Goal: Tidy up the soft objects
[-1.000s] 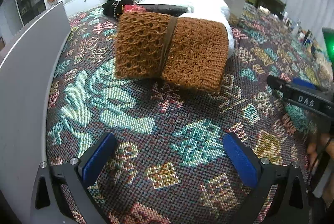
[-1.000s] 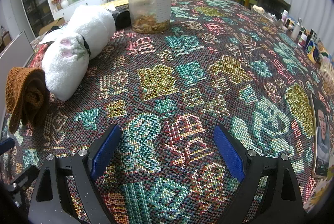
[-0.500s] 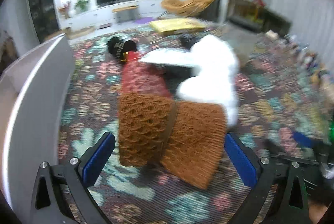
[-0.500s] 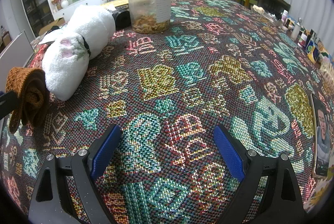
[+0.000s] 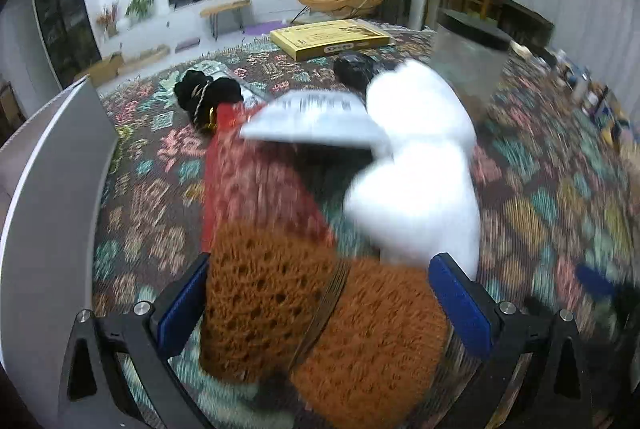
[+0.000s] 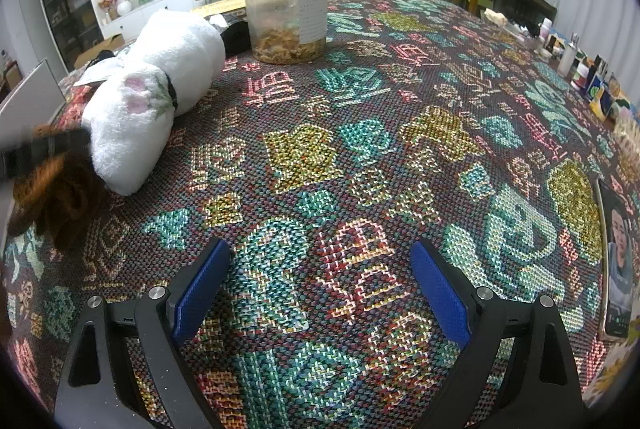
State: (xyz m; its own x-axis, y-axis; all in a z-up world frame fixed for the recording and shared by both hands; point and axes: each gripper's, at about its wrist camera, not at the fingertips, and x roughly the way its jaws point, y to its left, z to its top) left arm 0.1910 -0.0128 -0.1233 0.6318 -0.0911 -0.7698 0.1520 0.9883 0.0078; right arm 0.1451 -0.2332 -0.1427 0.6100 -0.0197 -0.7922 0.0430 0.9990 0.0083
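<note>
Left tongs (image 5: 320,293): standing spread wide, blue pads (image 5: 182,303) flanking the near end of the brown knitted bundle (image 5: 320,325); whether the pads are touching the knit cannot be told through the motion blur, and nothing is being squeezed.

Brown knitted bundle: lying on the patterned tabletop (image 5: 560,213), bound round the middle by a dark brown strap (image 5: 326,309), filling the space between the left tongs. In the right wrist view it is showing at the far left edge (image 6: 56,197), blurred, with a dark bar of the left tool lying across it.

Red knitted piece (image 5: 256,185): lying just beyond the brown bundle, touching its far edge.

White towel roll (image 6: 156,93): lying on the tabletop to the right of the red piece, cinched by a dark band, pink flower embroidery showing on its near half; its near end is sitting just beside the brown bundle.

Flat printed packet (image 5: 316,121): resting over the far end of the red piece, against the white roll.

Black bundle (image 5: 208,93): lying farther off, to the left, tied with a cord.

Yellow flat box (image 5: 332,37): lying at the far edge of the tabletop.

Clear jar with black lid (image 6: 286,5): standing upright beyond the white roll.

Right tongs (image 6: 320,285): hanging released over bare patterned cloth, gripping nothing.

Phone (image 6: 618,257): lying flat at the right edge.
</note>
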